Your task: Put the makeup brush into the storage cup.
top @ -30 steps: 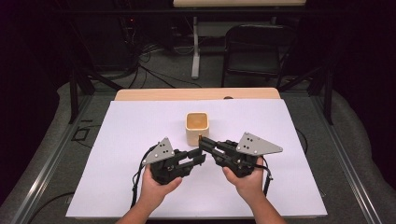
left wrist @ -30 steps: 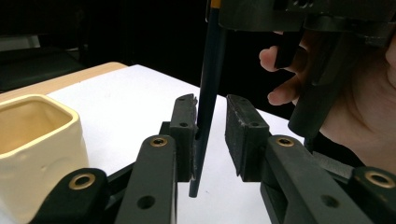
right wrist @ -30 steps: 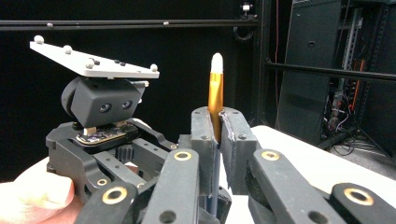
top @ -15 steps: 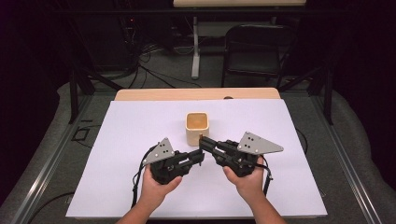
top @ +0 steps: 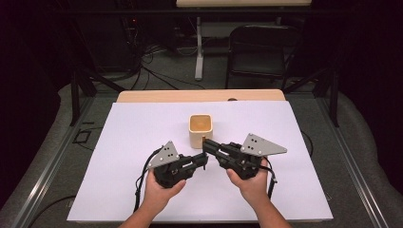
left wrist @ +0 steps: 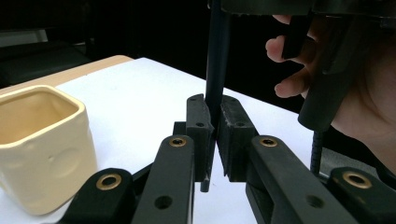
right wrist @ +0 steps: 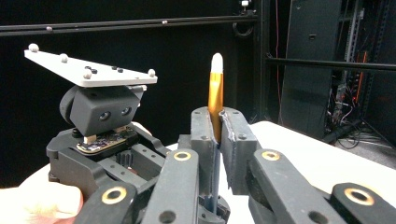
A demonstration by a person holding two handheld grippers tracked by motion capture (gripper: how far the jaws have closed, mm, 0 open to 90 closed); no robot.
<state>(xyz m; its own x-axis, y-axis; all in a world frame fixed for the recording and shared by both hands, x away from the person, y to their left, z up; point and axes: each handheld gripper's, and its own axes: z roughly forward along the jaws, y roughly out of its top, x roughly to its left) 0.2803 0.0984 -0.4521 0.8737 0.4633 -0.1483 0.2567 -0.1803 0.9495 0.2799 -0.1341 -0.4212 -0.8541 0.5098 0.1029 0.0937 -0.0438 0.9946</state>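
Note:
A pen stands between both grippers. In the right gripper view its gold barrel with a white tip (right wrist: pixel 215 88) rises out of my right gripper (right wrist: pixel 217 126), which is shut on it. In the left gripper view the pen's dark blue part (left wrist: pixel 217 60) runs down between the jaws of my left gripper (left wrist: pixel 212 123), which is shut on it too. In the high view the left gripper (top: pixel 203 161) and the right gripper (top: pixel 207 145) meet tip to tip just in front of a cream square cup (top: pixel 200 130). The cup (left wrist: pixel 39 144) stands upright and open-topped, apart from the jaws.
A white sheet (top: pixel 285 199) covers the table, with a wooden edge (top: pixel 199 96) at the back. A black chair (top: pixel 261 52) and cables lie on the floor beyond. The person's hand (left wrist: pixel 364 116) holds the right gripper close above the left jaws.

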